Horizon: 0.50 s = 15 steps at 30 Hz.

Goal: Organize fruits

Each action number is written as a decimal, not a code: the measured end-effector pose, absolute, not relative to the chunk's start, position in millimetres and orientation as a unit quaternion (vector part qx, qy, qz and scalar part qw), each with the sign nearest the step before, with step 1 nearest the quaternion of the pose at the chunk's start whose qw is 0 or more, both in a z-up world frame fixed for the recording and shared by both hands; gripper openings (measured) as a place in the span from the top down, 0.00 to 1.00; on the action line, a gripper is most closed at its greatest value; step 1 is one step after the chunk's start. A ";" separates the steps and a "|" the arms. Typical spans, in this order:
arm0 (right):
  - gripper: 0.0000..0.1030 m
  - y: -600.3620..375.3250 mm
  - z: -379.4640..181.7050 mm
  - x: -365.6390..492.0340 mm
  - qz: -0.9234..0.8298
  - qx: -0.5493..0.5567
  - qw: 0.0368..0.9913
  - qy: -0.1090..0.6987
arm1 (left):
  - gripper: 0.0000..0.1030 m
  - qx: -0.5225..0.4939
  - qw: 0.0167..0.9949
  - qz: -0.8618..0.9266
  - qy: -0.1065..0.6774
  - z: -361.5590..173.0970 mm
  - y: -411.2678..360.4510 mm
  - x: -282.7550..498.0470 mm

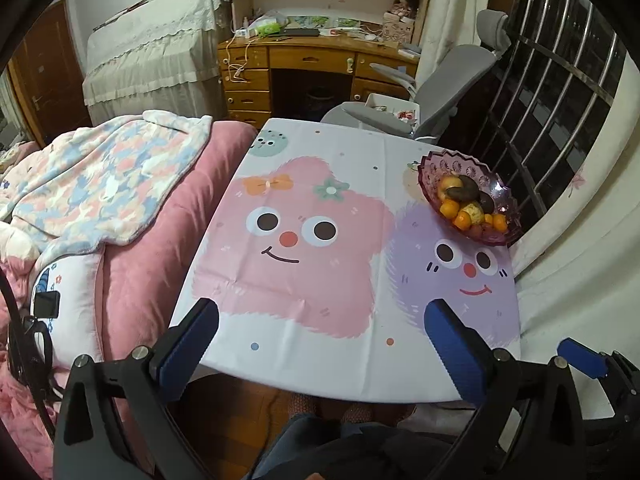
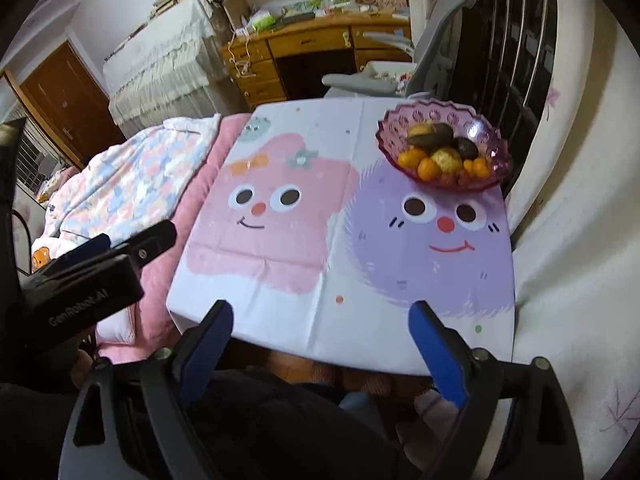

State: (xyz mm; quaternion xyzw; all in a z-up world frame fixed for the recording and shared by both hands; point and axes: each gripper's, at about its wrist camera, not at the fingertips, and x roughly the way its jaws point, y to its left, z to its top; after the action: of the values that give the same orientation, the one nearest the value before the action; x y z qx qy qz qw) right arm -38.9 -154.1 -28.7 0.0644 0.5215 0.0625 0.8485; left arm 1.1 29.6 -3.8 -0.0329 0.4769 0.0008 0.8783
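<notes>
Hovering at the near edge of the table, the left gripper [image 1: 322,344] holds its two blue-padded black fingers spread wide apart with nothing between them, and the right gripper [image 2: 322,340] sits in the same way, fingers parted and gripping nothing. In the left wrist view a blue pad of the right gripper shows at the lower right edge; in the right wrist view the black body of the left gripper lies at the left, over the bed.

Beyond the fingertips lies the white printed tablecloth [image 1: 320,332] covering the table, with a large pink fluffy star face [image 1: 292,240] in the middle and a purple fluffy round face [image 2: 436,240] to its right.

Farther back, at the far right corner of the cloth, stands the scalloped purple translucent plastic fruit bowl [image 2: 496,136] [image 1: 500,184]. All the fruit in view lies in it: small orange mandarins [image 2: 427,169] along the near side, a yellowish round fruit [image 2: 446,159] among them, dark avocados [image 2: 466,148] behind, and some small red fruits at the near rim that are too small to name.

Left of the table runs a bed with a pink quilt [image 1: 160,240] and a pastel patterned blanket [image 1: 108,184]. Behind the table stands a grey office chair [image 1: 448,80], then a wooden desk with drawers [image 1: 280,68], with barred window panes [image 1: 560,80] to the right.
</notes>
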 end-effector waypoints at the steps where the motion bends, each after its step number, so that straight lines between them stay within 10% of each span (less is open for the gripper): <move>1: 0.05 -155.0 -29.2 -39.2 0.061 0.063 0.849 0.521 | 0.01 -0.034 0.879 0.004 0.476 -3.6 30.7 0.6; 15: 0.00 -153.7 -26.9 -42.7 0.067 0.050 0.856 0.510 | 0.01 -0.038 0.883 0.006 0.469 -2.6 31.5 -3.9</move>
State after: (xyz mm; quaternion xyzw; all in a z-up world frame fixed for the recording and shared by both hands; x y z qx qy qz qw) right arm -42.7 -153.7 -26.9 0.0499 0.5098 0.0674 0.8562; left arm -3.9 31.5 -2.6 -0.0381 0.4687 0.0058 0.8825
